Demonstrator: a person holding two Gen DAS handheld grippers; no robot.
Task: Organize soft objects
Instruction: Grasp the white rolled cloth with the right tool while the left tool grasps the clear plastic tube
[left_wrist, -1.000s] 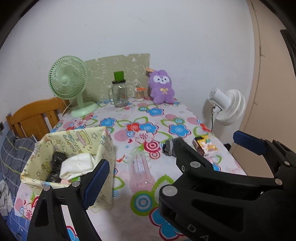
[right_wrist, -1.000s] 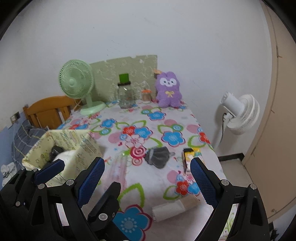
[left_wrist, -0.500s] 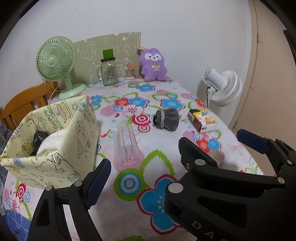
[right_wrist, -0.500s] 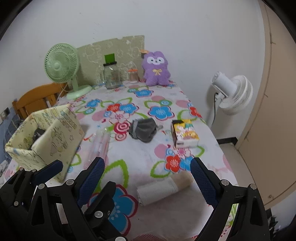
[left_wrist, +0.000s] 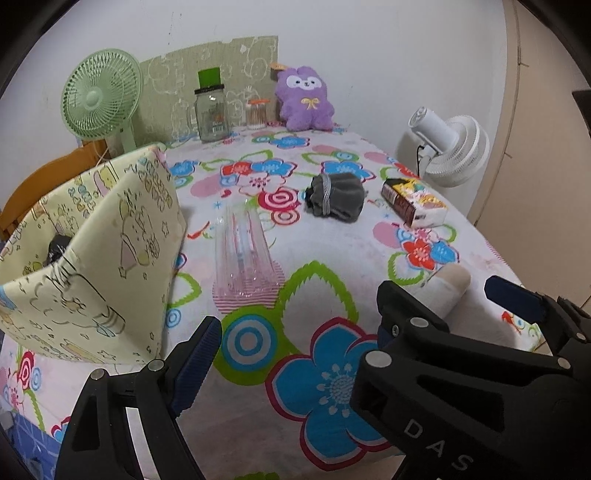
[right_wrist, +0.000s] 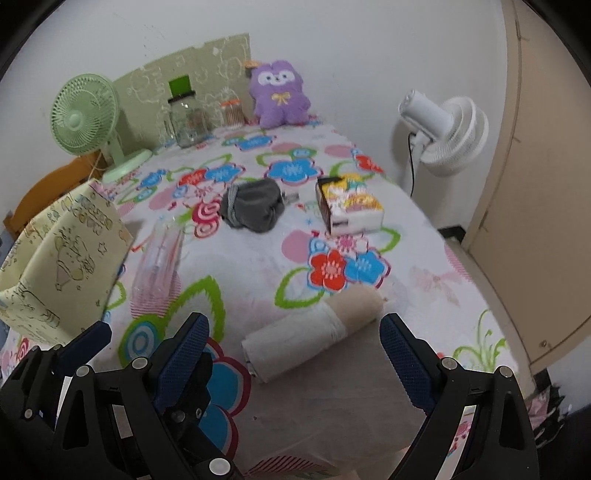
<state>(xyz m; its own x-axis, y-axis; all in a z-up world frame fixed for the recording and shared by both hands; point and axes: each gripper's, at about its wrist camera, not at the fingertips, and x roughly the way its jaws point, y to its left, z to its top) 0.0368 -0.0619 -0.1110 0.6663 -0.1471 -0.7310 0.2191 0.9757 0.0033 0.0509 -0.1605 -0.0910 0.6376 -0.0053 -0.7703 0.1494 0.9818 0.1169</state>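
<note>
A rolled white and beige cloth (right_wrist: 314, 332) lies on the flowered tablecloth near the front edge. It sits just ahead of my right gripper (right_wrist: 295, 350), which stands open without touching it. A grey bundled sock (right_wrist: 255, 205) rests mid-table. At the left stands a yellow fabric box (left_wrist: 110, 240) with a dark item (left_wrist: 57, 247) inside. A purple plush (left_wrist: 304, 98) sits against the back wall. My left gripper (left_wrist: 291, 350) is open and empty over the front of the table. Its right finger is mostly hidden behind the right gripper (left_wrist: 450, 295).
A clear pink plastic case (left_wrist: 243, 251) lies beside the box. A printed snack box (left_wrist: 413, 201) lies at the right. A green fan (left_wrist: 99, 99), a glass jar (left_wrist: 210, 114) and a small jar (left_wrist: 256, 112) line the back. A white fan (left_wrist: 450, 147) stands off the table's right edge.
Both grippers have sunk toward the table and tilted further down. The rolled cloth and the front of the table now fill more of both views. Jaws stay wide.
</note>
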